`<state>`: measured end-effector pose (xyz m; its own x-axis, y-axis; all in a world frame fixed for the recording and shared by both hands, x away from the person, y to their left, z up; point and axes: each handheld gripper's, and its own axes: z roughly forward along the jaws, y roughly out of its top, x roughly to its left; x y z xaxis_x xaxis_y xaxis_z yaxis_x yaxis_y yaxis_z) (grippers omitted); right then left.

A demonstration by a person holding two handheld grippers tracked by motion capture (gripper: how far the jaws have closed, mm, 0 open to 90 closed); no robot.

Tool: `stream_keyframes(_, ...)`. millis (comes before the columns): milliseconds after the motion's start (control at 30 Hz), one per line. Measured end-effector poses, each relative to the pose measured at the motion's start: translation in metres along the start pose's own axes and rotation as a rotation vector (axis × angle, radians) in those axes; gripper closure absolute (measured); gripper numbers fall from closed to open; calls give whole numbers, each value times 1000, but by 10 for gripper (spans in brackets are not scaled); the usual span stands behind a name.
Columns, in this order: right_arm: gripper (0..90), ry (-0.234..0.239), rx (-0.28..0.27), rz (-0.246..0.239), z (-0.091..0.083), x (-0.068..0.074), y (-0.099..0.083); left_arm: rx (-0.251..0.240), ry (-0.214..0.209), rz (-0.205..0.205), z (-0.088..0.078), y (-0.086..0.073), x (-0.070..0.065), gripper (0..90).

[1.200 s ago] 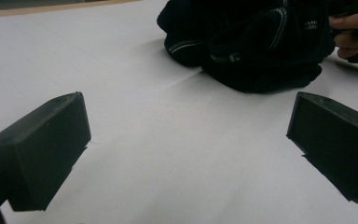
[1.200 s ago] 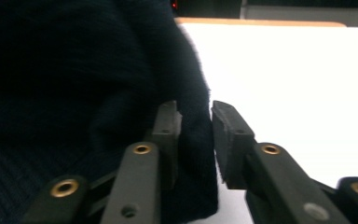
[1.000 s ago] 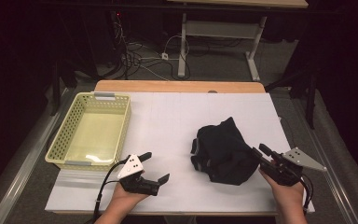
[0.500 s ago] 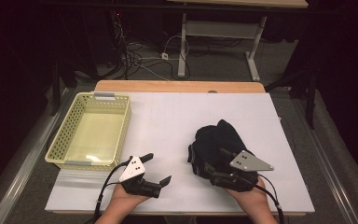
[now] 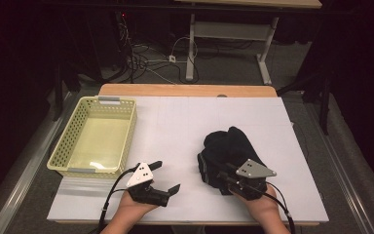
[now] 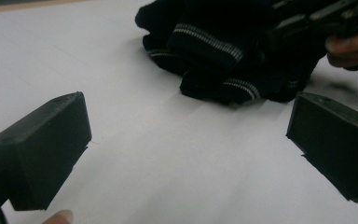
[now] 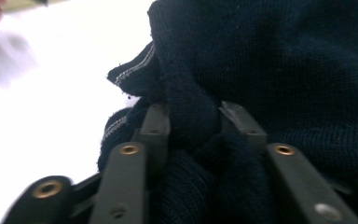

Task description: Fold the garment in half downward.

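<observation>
Here the right hand-held gripper (image 5: 222,175), jaws just closing, pinches a fold of the dark garment (image 5: 226,148) directly ahead.

The left gripper (image 5: 164,176) sits at the near edge, left of centre, held in the person's left hand (image 5: 129,210), its jaws spread wide apart with nothing between them. The right gripper (image 5: 222,173) lies near and to the right, gripped by the right hand (image 5: 257,207), pointing left and away. Its jaws have just been closing, and now pinch a fold of dark knit fabric (image 7: 186,116).
</observation>
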<state>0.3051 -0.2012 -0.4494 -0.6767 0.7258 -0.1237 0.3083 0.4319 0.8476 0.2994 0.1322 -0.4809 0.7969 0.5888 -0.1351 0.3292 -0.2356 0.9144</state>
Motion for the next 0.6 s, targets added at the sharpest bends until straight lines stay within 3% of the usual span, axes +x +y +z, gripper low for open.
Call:
stream_keyframes(167, 750, 3, -74, 32, -19, -9, 3, 7, 18, 72, 2, -1, -7, 0)
stream_keyframes(333, 752, -25, -143, 77, -39, -22, 6, -8, 9, 27, 0, -1, -3, 0)
stream_keyframes(600, 751, -96, -180, 131, -67, -48, -1, -25, 6, 30, -2, -2, -4, 0)
